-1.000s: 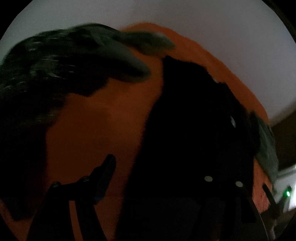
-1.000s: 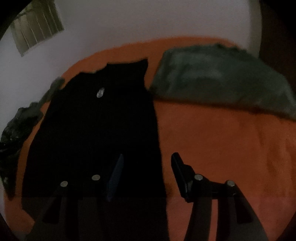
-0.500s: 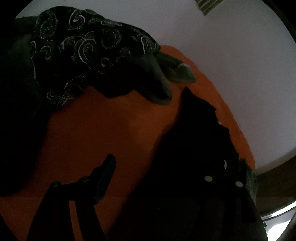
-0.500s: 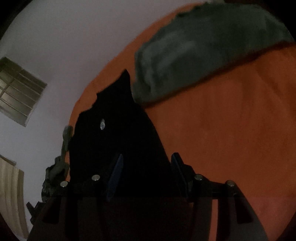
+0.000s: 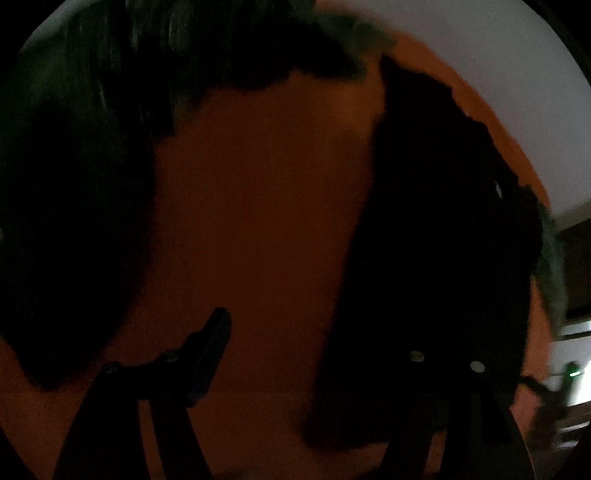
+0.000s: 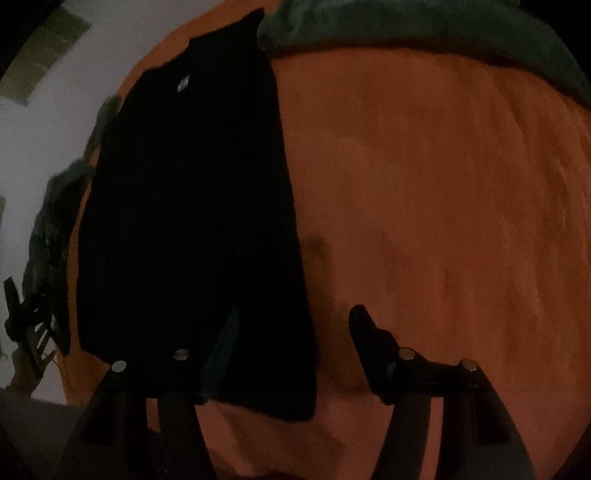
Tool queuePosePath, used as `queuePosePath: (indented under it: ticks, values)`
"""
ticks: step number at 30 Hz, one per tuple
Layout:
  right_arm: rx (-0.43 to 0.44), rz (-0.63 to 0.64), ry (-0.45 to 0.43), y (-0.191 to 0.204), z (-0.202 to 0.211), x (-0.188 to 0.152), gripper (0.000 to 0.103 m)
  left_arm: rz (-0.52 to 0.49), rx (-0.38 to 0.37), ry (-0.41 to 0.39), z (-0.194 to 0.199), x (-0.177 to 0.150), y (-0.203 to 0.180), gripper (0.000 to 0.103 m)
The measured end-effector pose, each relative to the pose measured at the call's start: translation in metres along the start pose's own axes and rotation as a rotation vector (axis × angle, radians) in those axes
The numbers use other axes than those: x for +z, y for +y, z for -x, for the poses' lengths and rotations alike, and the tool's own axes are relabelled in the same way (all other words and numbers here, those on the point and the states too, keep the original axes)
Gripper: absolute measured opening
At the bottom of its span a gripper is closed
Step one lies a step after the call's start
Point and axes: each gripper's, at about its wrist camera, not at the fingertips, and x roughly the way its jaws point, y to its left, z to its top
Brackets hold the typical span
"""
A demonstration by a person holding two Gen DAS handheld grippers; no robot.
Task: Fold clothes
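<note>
Black cloth [image 6: 192, 206] lies flat on the orange bed cover [image 6: 443, 221]. It is long and reaches from the near edge of the bed up toward the far edge. A small shiny spot sits near its far end. A grey-green blanket [image 6: 424, 26] is bunched along the far edge of the bed, touching the far corner of the black cloth. A dark patterned pile [image 5: 122, 74] lies by the left edge.

The right gripper [image 6: 291, 332] hangs over the near right corner of the black cloth. Its jaws are opening. The left finger is over the cloth and the right finger is over bare orange cover. Nothing is pinched.

The left gripper [image 5: 325, 339] is spread wide over the near left edge of the same cloth. One finger is over orange cover; the other is lost in the dark cloth. It holds nothing.
</note>
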Motion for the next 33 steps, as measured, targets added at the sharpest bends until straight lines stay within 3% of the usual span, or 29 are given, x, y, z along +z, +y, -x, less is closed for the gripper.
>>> queuePosePath:
  ticks: [4, 8, 12, 15, 18, 20, 21, 22, 23, 25, 29, 33]
  values:
    - [-0.006, -0.012, 0.025, 0.0, -0.009, -0.011, 0.061, 0.062, -0.098, 0.083, -0.023, -0.027, 0.002, 0.071]
    - [0.002, -0.02, 0.038, -0.001, -0.012, -0.015, 0.061, 0.018, -0.056, 0.116, -0.038, -0.046, -0.003, 0.071]
    - [0.018, -0.038, 0.026, -0.004, -0.012, -0.016, 0.061, -0.03, -0.065, 0.116, -0.039, -0.052, -0.011, 0.071]
    - [0.033, -0.048, 0.008, -0.006, -0.013, -0.018, 0.061, -0.073, -0.083, 0.202, -0.052, -0.051, -0.021, 0.071]
    - [0.052, -0.043, -0.002, -0.006, -0.012, -0.019, 0.061, -0.137, -0.082, 0.224, -0.053, -0.053, -0.03, 0.071]
    - [0.063, -0.042, 0.008, -0.007, -0.013, -0.02, 0.054, -0.192, -0.059, 0.246, -0.055, -0.056, -0.035, 0.06]
    - [0.058, -0.045, 0.015, -0.008, -0.014, -0.02, 0.036, -0.217, -0.051, 0.253, -0.056, -0.058, -0.037, 0.045]
    - [0.044, -0.053, 0.026, -0.01, -0.015, -0.02, 0.025, -0.22, -0.058, 0.264, -0.056, -0.059, -0.038, 0.038]
    - [0.044, -0.06, 0.032, -0.011, -0.016, -0.02, 0.022, -0.223, -0.065, 0.275, -0.056, -0.06, -0.039, 0.034]
    - [0.065, -0.082, 0.034, -0.016, -0.016, -0.02, 0.014, -0.23, -0.088, 0.291, -0.056, -0.062, -0.04, 0.017]
    - [0.083, -0.089, 0.057, -0.02, -0.016, -0.022, 0.014, -0.258, -0.137, 0.327, -0.056, -0.061, -0.046, 0.016]
    - [0.102, -0.104, 0.083, -0.023, -0.019, -0.022, 0.015, -0.117, -0.197, 0.413, -0.075, -0.054, -0.029, 0.024]
